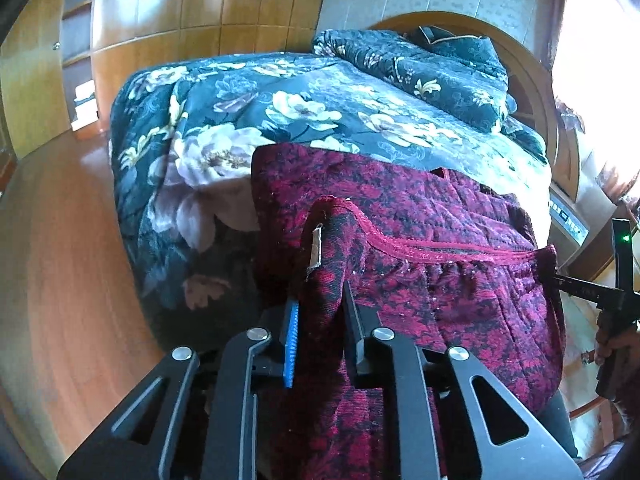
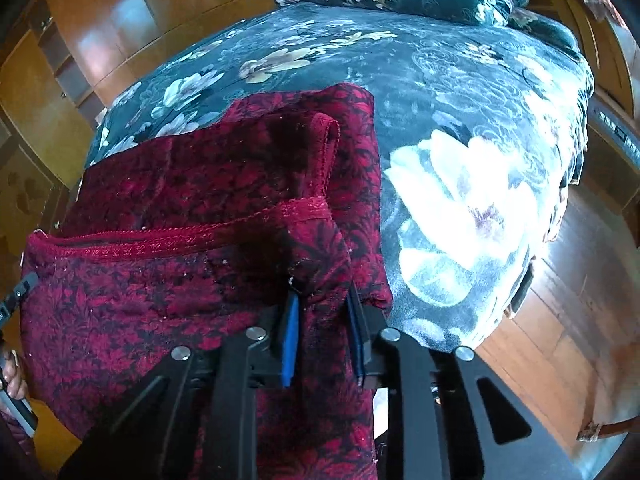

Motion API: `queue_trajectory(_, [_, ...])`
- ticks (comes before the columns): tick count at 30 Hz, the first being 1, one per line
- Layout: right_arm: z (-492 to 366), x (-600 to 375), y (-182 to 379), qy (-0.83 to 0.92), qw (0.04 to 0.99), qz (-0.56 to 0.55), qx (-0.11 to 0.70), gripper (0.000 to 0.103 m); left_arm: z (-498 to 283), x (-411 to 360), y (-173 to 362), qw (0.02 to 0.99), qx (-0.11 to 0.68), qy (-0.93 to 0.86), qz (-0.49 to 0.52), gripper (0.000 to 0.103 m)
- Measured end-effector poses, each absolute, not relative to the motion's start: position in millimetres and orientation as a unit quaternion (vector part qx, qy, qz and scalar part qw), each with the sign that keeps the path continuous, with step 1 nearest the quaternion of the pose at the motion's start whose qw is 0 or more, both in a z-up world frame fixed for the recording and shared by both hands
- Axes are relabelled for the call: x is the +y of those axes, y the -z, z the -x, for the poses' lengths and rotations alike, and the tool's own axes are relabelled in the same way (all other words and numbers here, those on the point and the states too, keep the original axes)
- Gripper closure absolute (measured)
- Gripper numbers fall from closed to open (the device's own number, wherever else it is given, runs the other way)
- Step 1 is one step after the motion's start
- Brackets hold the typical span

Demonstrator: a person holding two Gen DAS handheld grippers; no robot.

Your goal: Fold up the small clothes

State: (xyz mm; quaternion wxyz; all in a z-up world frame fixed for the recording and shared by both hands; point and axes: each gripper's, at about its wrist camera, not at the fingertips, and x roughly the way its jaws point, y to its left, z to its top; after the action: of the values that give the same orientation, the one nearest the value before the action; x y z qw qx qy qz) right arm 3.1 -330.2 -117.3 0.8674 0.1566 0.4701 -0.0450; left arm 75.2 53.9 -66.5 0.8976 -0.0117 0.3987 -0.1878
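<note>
A dark red garment with a black flower pattern (image 1: pixel 420 240) lies at the near end of a bed and is lifted along its red-trimmed edge. My left gripper (image 1: pixel 318 320) is shut on the left corner of that edge, with a bunch of cloth standing up between its blue pads. My right gripper (image 2: pixel 322 320) is shut on the right corner of the same garment (image 2: pixel 180 272). The right gripper also shows at the right edge of the left wrist view, gripping the cloth's far corner, held by a hand (image 1: pixel 614 346). The hem sags a little between the two grips.
The bed carries a dark teal cover with large pale flowers (image 1: pixel 320 108) (image 2: pixel 460 128). A folded quilt in the same print (image 1: pixel 440 68) lies by the wooden headboard. A wooden wardrobe (image 1: pixel 180 20) stands at the left, and a wooden floor (image 1: pixel 60 260) surrounds the bed.
</note>
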Motion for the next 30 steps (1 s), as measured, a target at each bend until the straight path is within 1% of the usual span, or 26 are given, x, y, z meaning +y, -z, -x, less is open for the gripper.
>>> queue_trajectory(5, [3.8, -327.1, 106.9, 0.041, 0.874, -0.150, 0.461, 0.088, -62.9, 53.4, 54.4, 0.907, 0.376, 0.187, 0.001, 0.089])
queue_trajectory(12, [19.7, -321.3, 84.1, 0.024, 0.887, -0.131, 0.443, 0.089, -49.2, 56.4, 41.9, 0.914, 0.359, 0.188, 0.003, 0.090])
queue_trajectory(21, [35.0, -318.4, 57.9, 0.005, 0.900, -0.131, 0.416, 0.089, -31.9, 73.6, 21.9, 0.918, 0.340, 0.196, 0.053, 0.091])
queue_trajectory(30, [38.7, -313.2, 11.4, -0.025, 0.920, -0.120, 0.372, 0.090, -37.9, 73.6, -6.7, 0.924, 0.314, 0.210, 0.067, 0.091])
